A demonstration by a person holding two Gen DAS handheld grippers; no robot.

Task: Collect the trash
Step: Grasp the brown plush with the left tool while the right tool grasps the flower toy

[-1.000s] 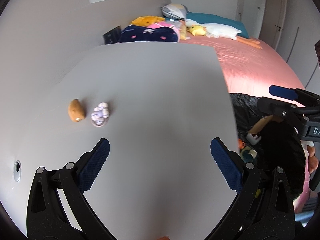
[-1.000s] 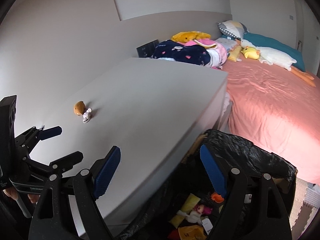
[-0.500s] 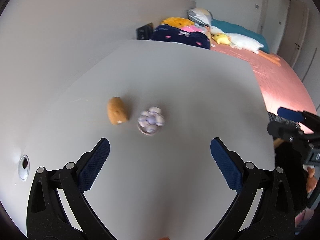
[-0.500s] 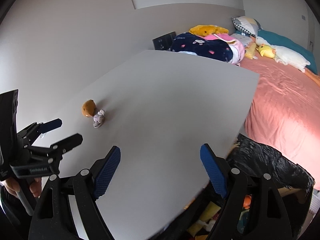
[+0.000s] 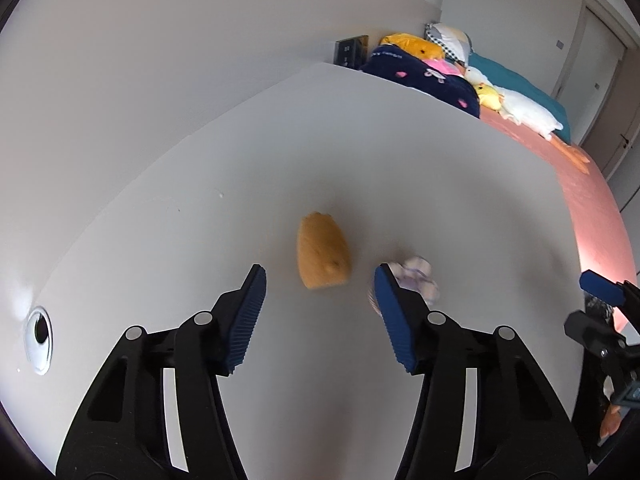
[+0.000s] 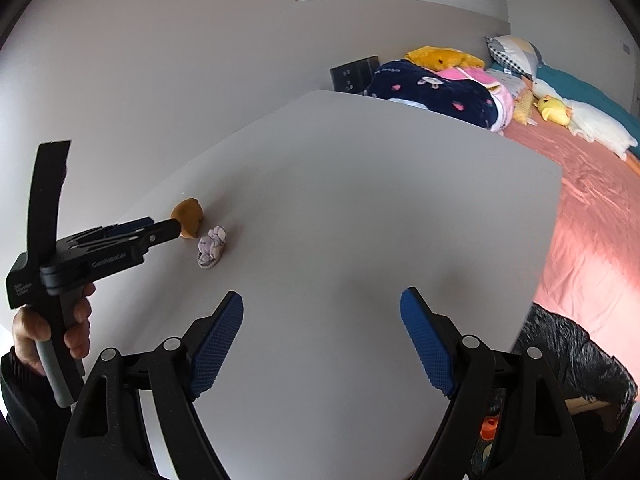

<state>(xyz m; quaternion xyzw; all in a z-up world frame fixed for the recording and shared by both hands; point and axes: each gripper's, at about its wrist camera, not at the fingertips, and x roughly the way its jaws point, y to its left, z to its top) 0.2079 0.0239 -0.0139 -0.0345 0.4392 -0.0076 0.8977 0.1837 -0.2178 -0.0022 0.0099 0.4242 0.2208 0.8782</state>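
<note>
Approach step: left gripper (image 5: 320, 276), jaws spread, frames the orange lump (image 5: 323, 256) on the white table (image 5: 420, 160), a crumpled purple scrap (image 5: 416, 270) just beside it; right gripper (image 6: 322, 300) hangs released, holding nothing. Next likely: ease forward, then pinch

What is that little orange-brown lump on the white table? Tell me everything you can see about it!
The orange-brown lump is a small rounded thing, soft-looking like a sponge or plush, though motion blur hides detail. It lies on its side on the white table, narrower at the far end, with a small dimple near its wider, flatter near end. A pale purple wad sits just beside it, apart. The left gripper is open just in front of it, not touching.
</note>
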